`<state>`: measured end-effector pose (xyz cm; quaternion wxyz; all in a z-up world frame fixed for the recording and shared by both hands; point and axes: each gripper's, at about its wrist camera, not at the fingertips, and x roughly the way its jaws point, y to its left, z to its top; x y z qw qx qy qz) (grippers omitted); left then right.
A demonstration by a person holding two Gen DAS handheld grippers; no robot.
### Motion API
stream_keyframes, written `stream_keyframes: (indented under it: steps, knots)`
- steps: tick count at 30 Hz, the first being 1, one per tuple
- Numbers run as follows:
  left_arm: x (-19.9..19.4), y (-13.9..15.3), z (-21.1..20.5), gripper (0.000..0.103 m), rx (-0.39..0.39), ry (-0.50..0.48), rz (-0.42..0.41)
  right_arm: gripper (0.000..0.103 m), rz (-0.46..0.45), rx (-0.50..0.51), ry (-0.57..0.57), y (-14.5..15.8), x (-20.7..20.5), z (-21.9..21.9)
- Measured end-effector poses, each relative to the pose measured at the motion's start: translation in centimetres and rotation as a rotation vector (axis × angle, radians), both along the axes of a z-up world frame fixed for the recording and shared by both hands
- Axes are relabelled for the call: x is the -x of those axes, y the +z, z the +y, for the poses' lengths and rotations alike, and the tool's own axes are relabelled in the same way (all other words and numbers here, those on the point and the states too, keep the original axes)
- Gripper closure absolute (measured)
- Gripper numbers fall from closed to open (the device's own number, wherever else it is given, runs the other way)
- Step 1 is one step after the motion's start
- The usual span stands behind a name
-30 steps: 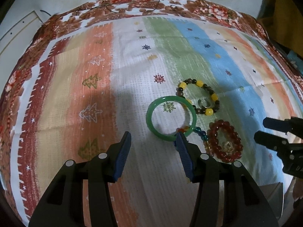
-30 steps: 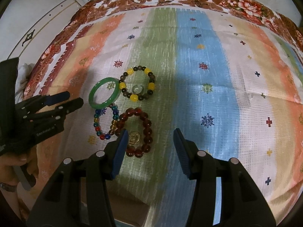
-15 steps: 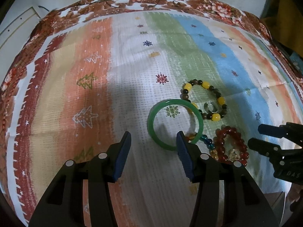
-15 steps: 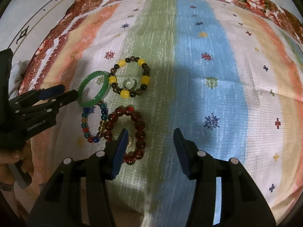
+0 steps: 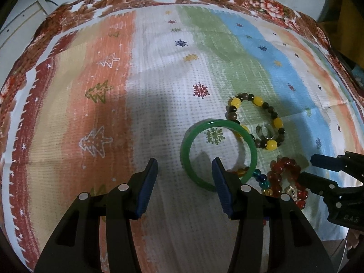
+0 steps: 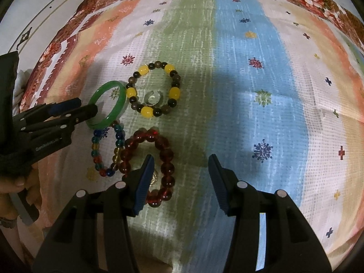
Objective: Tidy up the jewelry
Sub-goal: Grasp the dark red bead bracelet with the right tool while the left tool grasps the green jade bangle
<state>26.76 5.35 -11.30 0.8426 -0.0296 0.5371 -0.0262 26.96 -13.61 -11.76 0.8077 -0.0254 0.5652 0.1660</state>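
1. The jewelry lies in one tight cluster on a striped, waffle-textured cloth [image 6: 250, 118] spread over the table, likely bunched so both grippers reach it from either side.
2. Left gripper [image 5: 184, 166]: released, nothing between its blue-padded fingers. Its right finger sits over the inside of the green bangle [image 5: 188, 141]; the other is outside the ring. Judged to be lining up to pinch the bangle's near wall.
3. Right gripper [image 6: 180, 162]: also released and empty. Its left finger overlaps the red bead bracelet [image 6: 167, 157]; probably the next grasp.
4. Green bangle: rigid, smooth, glossy hoop, jade-like, thick round section. It lies flat, with its rim resting over part of the multicoloured bead bracelet [image 6: 118, 136] and touching the yellow-and-dark bead bracelet [image 6: 175, 86]. Hard and slick; could slip from a light pinch.
5. Red bead bracelet: large translucent round beads with a small gold charm [image 6: 154, 177] inside the loop. Strung, so it should sag when lifted.
6. Multicoloured bracelet: smaller glassy beads, with one edge touching the red one.
7. A small silvery open ring [image 6: 152, 97] lies inside the yellow-and-dark loop.
8. Sorting not yet begun, judging by the pile.
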Motion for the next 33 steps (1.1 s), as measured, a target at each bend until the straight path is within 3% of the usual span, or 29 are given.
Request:
stream_keyframes:
  steps: [16,19,23,26,33]
  knots:
    - [-0.5,-0.8,-0.6,0.054,-0.047,-0.022,-0.007,0.055,-0.003,0.051,0.024,-1.0,-0.6,0.8]
    - [-0.3,-0.9,-0.6,0.059,-0.063,-0.026,-0.014,0.058,-0.009,0.067,0.031,-1.1,-0.5,0.8]
    - [-0.3,-0.9,-0.3,0.075,-0.078,-0.023,-0.019,0.065,-0.01,0.076,0.027,-1.1,-0.7,0.5]
    - [-0.3,-1.0,-0.2,0.095,-0.107,-0.02,-0.018,0.085,-0.009,0.066,0.026,-1.2,-0.7,0.2]
    - [0.0,-0.5,0.5,0.096,-0.077,0.006,-0.022,0.088,-0.018,0.036,0.015,-0.7,-0.6,-0.1]
